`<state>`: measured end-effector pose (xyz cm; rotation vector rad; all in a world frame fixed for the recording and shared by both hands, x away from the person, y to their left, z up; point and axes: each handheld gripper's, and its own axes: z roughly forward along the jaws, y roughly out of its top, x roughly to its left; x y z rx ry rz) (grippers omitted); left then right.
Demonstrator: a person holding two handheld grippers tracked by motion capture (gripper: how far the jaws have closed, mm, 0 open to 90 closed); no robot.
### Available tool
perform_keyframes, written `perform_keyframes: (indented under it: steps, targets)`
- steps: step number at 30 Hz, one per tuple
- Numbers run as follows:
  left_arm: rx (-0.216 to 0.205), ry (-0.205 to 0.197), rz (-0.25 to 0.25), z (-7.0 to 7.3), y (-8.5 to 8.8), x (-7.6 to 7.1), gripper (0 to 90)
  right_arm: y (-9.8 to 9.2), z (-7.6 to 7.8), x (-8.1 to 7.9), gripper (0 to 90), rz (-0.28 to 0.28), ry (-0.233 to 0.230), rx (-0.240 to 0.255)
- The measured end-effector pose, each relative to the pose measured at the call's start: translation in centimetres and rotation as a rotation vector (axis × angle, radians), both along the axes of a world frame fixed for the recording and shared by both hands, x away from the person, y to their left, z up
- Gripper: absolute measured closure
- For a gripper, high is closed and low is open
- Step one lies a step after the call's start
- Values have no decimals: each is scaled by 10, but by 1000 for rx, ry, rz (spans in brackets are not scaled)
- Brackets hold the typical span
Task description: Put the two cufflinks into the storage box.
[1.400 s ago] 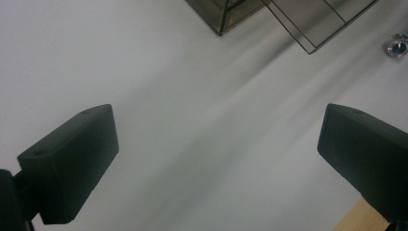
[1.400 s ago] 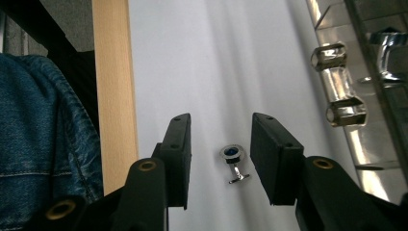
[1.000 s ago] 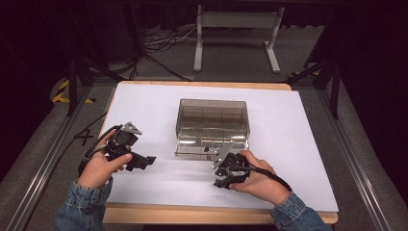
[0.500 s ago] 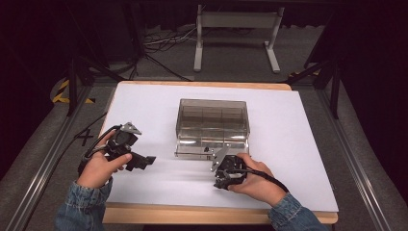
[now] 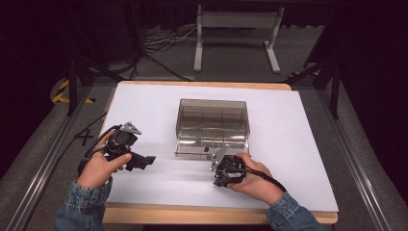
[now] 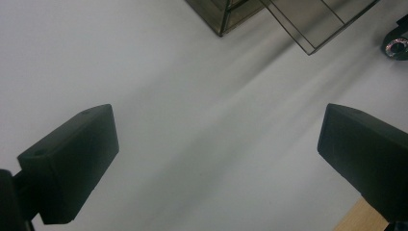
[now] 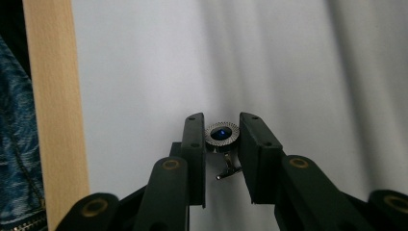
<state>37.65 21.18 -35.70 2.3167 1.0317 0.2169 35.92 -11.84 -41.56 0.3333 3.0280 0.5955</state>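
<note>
Right hand-held gripper (image 7: pixel 222 144) around cufflink (image 7: pixel 222 134), beside clear box (image 5: pixel 212 126)

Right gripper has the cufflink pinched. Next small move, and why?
Probably carry it forward to the clear box. The right gripper is shut on the cufflink, just short of the box's open front flap. The left gripper is open over bare table, so nothing else is in hand.
</note>
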Motion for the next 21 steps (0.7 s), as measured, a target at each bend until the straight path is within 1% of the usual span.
perform_keyframes:
  steps: [10, 16, 21]
  targets:
    - [0, 0, 1, 0, 0, 0, 16, -1, 12, -3, 735, -12, 15, 21]
    - [0, 0, 0, 0, 0, 0, 15, -3, 22, -4, 735, -14, 21, 35]
    - [0, 0, 0, 0, 0, 0, 15, -3, 31, -4, 735, -24, 38, 48]
